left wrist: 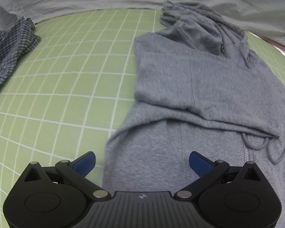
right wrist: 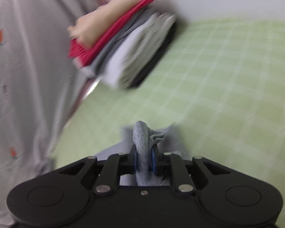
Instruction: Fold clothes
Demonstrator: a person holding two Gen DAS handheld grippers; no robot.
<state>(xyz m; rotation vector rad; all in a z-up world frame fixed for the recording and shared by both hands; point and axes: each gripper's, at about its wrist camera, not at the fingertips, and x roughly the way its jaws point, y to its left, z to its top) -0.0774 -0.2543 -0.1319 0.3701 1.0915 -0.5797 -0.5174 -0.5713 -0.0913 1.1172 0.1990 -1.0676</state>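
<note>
Blue-padded fingers (left wrist: 85, 163) of the left gripper (left wrist: 142, 162) are spread wide above the soft, fleecy grey hoodie (left wrist: 199, 87), which lies partly folded on the green grid-lined sheet (left wrist: 70, 83). Right gripper (right wrist: 144, 158) pinches a thick bunched fold of it. Nearby sits a blurred stack of folded clothes (right wrist: 123, 43).

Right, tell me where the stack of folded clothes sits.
In the right wrist view, the stack of folded clothes sits upper left on the green grid mat, at its edge beside the white patterned sheet, beyond the right gripper.
</note>
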